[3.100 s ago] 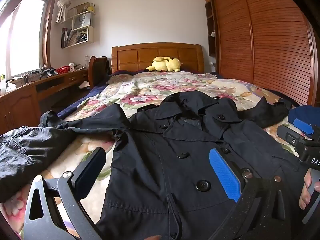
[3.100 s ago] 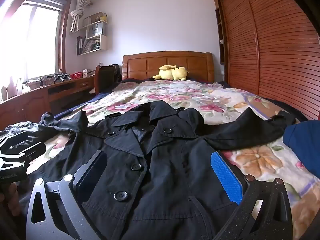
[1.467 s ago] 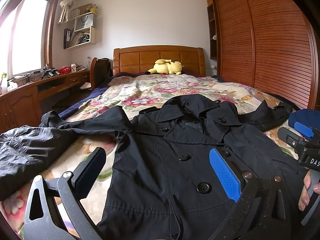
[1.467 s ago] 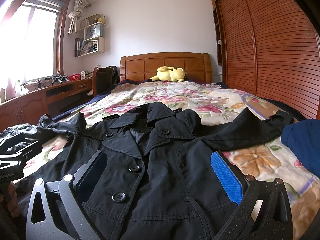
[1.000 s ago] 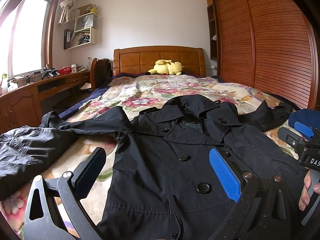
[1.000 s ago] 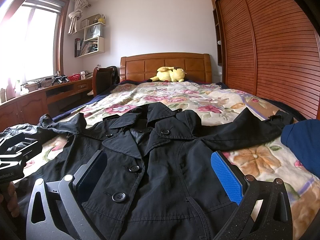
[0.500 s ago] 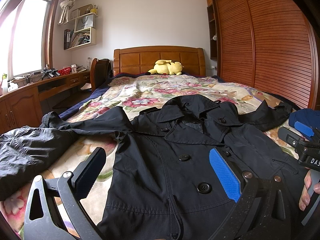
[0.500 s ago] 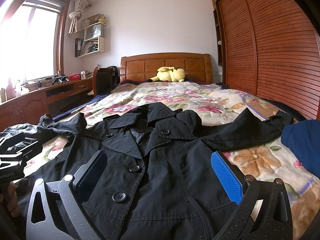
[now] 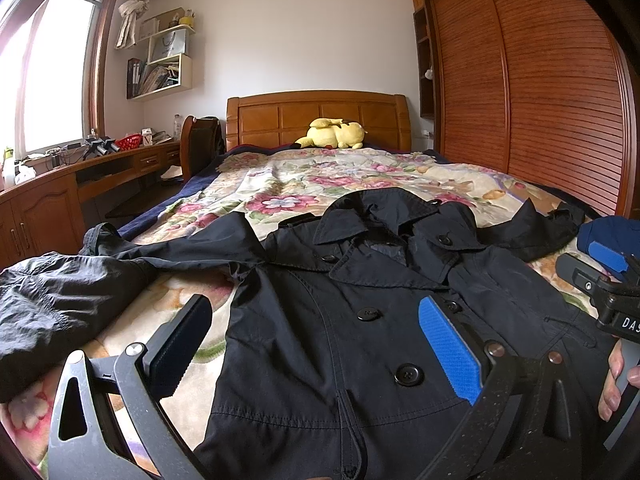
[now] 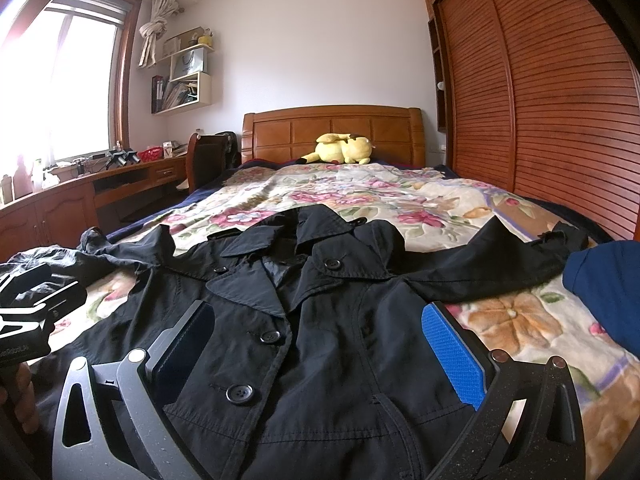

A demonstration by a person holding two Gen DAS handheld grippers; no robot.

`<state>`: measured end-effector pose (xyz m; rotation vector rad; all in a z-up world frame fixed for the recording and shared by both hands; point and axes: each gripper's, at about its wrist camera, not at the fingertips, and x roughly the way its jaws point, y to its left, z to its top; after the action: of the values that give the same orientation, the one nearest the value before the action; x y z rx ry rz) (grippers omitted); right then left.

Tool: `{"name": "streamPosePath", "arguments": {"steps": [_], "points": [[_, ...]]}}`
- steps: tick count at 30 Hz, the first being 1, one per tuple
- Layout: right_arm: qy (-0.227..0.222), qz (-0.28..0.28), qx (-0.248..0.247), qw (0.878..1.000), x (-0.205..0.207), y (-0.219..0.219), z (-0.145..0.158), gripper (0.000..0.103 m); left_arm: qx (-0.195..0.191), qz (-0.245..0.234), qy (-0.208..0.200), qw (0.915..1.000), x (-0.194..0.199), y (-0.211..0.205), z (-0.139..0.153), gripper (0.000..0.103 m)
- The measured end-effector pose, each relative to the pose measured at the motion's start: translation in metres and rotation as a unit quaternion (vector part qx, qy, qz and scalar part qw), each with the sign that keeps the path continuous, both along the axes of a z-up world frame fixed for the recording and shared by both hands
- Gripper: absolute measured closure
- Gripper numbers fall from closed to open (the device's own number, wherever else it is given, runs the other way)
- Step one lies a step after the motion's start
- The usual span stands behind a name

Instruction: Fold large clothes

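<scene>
Claw fingers frame the near edge of both views: the left claw (image 9: 316,344) and the right claw (image 10: 320,352) each hang spread wide and empty above the lower front of a black coat (image 9: 360,320). It lies face up and buttoned on the floral bedspread (image 9: 288,176), collar away from the claws, one sleeve (image 9: 180,248) stretched to the left and the other (image 10: 480,260) to the right toward a blue garment (image 10: 604,280). Its cloth looks thin, soft and limp, likely light but slippery, so it should crease wherever it is laid. Cuffs and shoulder seams seem the best holds for bringing the sleeves across the chest. Farther back, a yellow plush toy (image 10: 344,149) rests against the headboard (image 10: 332,128)
</scene>
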<state>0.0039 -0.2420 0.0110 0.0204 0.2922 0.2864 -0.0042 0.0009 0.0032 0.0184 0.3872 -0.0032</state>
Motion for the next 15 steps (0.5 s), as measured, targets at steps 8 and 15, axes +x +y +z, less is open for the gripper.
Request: {"name": "streamPosePath", "arguments": {"steps": [8,15], "points": [[0.003,0.031,0.009,0.999,0.002,0.006,0.009,0.0,0.006,-0.005,0.011,0.9999,0.008,0.014,0.018,0.0],[0.005,0.05,0.007,0.999,0.011,0.017,0.013,0.0,0.004,-0.001,0.03,0.9995,0.021,0.031,0.024,0.0]]}}
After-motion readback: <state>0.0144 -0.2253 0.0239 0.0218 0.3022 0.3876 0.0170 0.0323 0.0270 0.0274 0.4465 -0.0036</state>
